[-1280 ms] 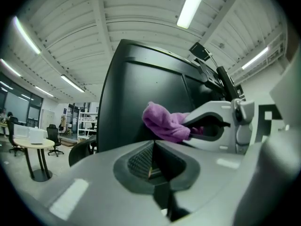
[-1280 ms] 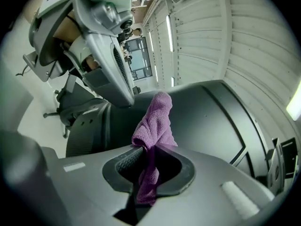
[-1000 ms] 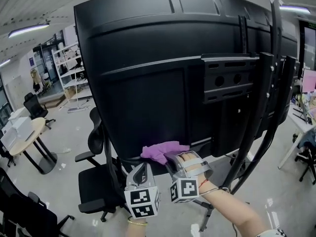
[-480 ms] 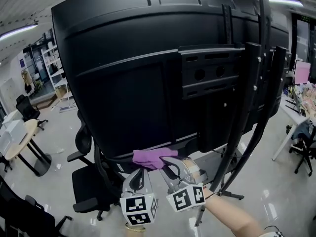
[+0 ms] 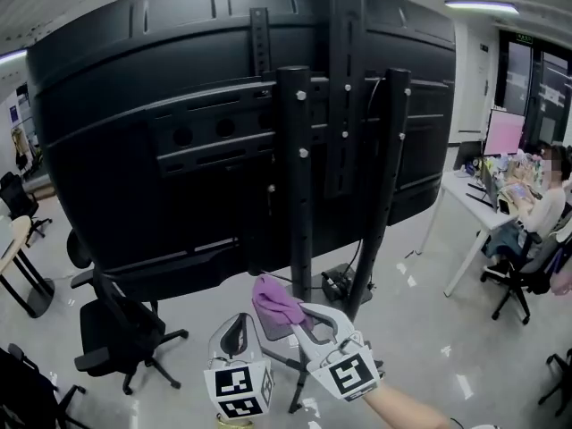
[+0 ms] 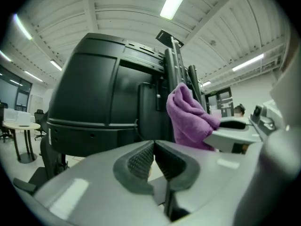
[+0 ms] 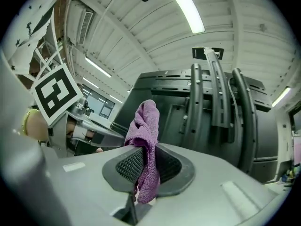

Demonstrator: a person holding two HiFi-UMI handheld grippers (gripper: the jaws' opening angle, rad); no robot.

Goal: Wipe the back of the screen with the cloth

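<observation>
The big black back of the screen [image 5: 179,132] on its black stand [image 5: 344,150] fills the upper head view; it also shows ahead in the left gripper view as the screen [image 6: 99,102] and in the right gripper view as the screen [image 7: 188,107]. My right gripper [image 5: 299,315] is shut on a purple cloth [image 5: 275,302], held below the screen and apart from it. The cloth [image 7: 146,140] stands up bunched between the right pads. My left gripper [image 5: 234,333] hangs just left of it, jaws shut on nothing; the cloth [image 6: 188,117] shows to its right.
A black office chair [image 5: 107,338] stands under the screen at left. A round table [image 5: 13,266] is at the far left edge. At right a white desk [image 5: 474,199] carries a pink-lit monitor [image 5: 503,134], with a seated person [image 5: 541,213] beside it.
The view has swung right: the screen and stand slid left in the head view. The right gripper with the cloth has come down off the screen's lower edge and now hangs below it.
</observation>
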